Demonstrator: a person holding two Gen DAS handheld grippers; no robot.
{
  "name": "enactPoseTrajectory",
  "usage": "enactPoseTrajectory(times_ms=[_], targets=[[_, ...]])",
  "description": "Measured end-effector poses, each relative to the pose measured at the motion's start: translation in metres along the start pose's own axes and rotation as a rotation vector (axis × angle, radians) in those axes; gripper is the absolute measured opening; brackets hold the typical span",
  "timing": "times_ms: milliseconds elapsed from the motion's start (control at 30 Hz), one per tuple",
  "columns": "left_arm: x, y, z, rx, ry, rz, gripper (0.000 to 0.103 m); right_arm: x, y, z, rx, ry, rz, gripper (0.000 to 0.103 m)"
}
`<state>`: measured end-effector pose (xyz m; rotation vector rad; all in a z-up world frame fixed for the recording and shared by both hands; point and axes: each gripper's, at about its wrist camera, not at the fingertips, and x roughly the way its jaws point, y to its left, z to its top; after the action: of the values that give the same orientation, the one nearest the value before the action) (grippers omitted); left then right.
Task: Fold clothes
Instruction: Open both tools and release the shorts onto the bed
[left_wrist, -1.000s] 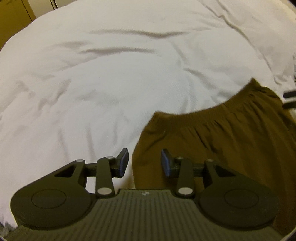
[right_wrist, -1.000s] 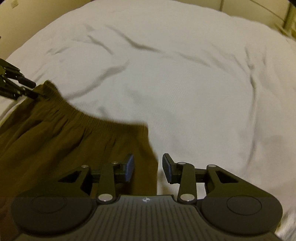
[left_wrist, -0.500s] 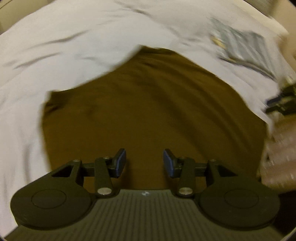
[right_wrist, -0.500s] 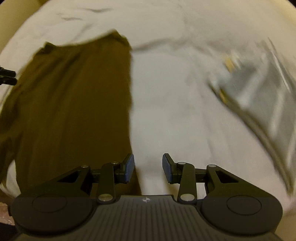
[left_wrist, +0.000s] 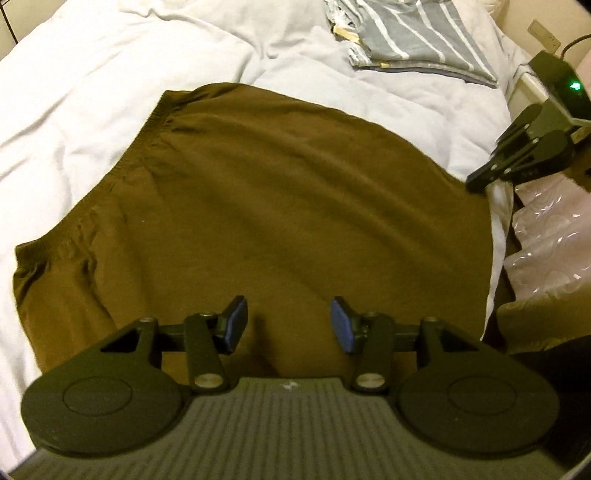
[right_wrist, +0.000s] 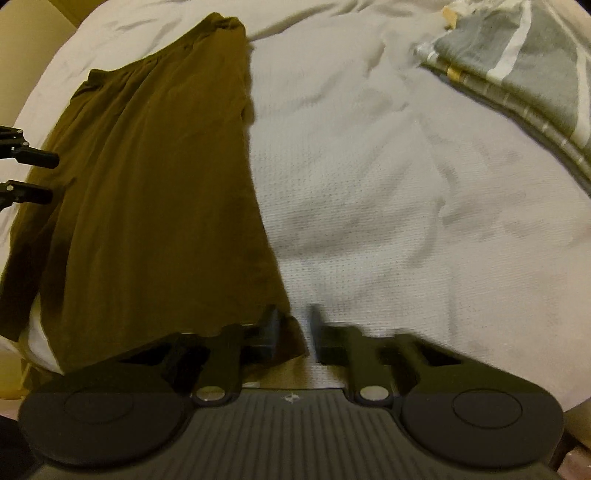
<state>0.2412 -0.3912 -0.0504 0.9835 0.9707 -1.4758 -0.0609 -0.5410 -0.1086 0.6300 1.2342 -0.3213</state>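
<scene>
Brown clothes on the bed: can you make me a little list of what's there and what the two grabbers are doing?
clothing: brown garment, spread flat on white bedcover
nearby: grey striped cloth, beyond it, apart
left gripper: jaws opening, above garment, nothing between them
right gripper: shut on garment's corner
fold: not yet done

Brown garment (left_wrist: 280, 206) with elastic waistband lies spread flat on bed.

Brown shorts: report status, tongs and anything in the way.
Left tongs opening over the brown shorts, nothing between them. Right tongs shut on the shorts' corner. Striped cloth lies clear, beyond.
</scene>
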Motion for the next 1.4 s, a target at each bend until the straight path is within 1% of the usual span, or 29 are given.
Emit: enactPoseTrajectory(times_ms=[100, 133, 233, 267, 300, 367, 467, 567, 600, 700, 800, 900, 1000, 1133, 1200, 1233, 1267, 1300, 1367, 1400], targets=[[-0.005, 0.007, -0.002, -0.008, 0.006, 0.020, 0.045, -0.012, 0.004, 0.003, -0.066, -0.015, -0.040, 0.000], [-0.007, 0.010, -0.004, -0.014, 0.008, 0.027, 0.047, -0.019, 0.002, 0.003, -0.078, -0.031, -0.065, 0.000], [-0.011, 0.019, -0.014, -0.038, 0.025, 0.048, 0.049, -0.041, -0.013, 0.004, -0.053, -0.091, -0.159, 0.000], [-0.011, 0.021, -0.018, -0.046, 0.034, 0.054, 0.049, -0.044, -0.019, 0.006, -0.037, -0.102, -0.188, 0.000], [-0.013, 0.024, -0.024, -0.056, 0.046, 0.064, 0.049, -0.044, -0.024, 0.009, -0.031, -0.097, -0.235, 0.000], [-0.018, 0.028, -0.034, -0.076, 0.060, 0.084, 0.049, -0.042, -0.033, 0.013, -0.017, -0.066, -0.233, 0.000], [-0.030, 0.037, -0.054, -0.128, 0.065, 0.117, 0.051, -0.046, -0.027, 0.016, -0.053, -0.086, -0.251, 0.000], [-0.043, 0.048, -0.078, -0.179, 0.061, 0.156, 0.051, -0.051, -0.014, 0.019, -0.062, -0.121, -0.244, 0.009], [-0.047, 0.052, -0.089, -0.195, 0.060, 0.167, 0.052, -0.051, -0.004, 0.020, -0.068, -0.133, -0.240, 0.012], [-0.059, 0.065, -0.122, -0.241, 0.057, 0.195, 0.052, -0.052, 0.034, 0.023, -0.098, -0.173, -0.218, 0.012], [-0.070, 0.083, -0.159, -0.297, 0.041, 0.190, 0.052, -0.048, 0.080, 0.022, -0.133, -0.195, -0.178, 0.015], [-0.072, 0.100, -0.190, -0.311, 0.018, 0.129, 0.051, -0.039, 0.136, 0.012, -0.172, -0.193, -0.135, 0.017], [-0.074, 0.118, -0.222, -0.324, -0.005, 0.066, 0.044, -0.030, 0.199, -0.005, -0.197, -0.202, -0.119, 0.017], [-0.073, 0.135, -0.246, -0.350, -0.016, -0.064, 0.040, -0.018, 0.287, -0.035, -0.178, -0.215, -0.100, 0.022], [-0.073, 0.144, -0.251, -0.386, -0.027, -0.122, 0.040, -0.007, 0.330, -0.051, -0.178, -0.200, -0.090, 0.026], [-0.072, 0.149, -0.252, -0.409, -0.036, -0.148, 0.039, -0.003, 0.346, -0.057, -0.179, -0.189, -0.081, 0.026], [-0.070, 0.152, -0.252, -0.432, -0.046, -0.180, 0.033, 0.001, 0.363, -0.062, -0.180, -0.179, -0.073, 0.026], [-0.069, 0.156, -0.251, -0.455, -0.057, -0.212, 0.031, 0.005, 0.379, -0.067, -0.182, -0.170, -0.064, 0.027], [-0.065, 0.157, -0.249, -0.457, -0.059, -0.262, 0.024, 0.012, 0.403, -0.073, -0.185, -0.162, -0.048, 0.029], [-0.061, 0.153, -0.245, -0.425, -0.046, -0.273, 0.020, 0.016, 0.413, -0.075, -0.186, -0.159, -0.044, 0.031]])
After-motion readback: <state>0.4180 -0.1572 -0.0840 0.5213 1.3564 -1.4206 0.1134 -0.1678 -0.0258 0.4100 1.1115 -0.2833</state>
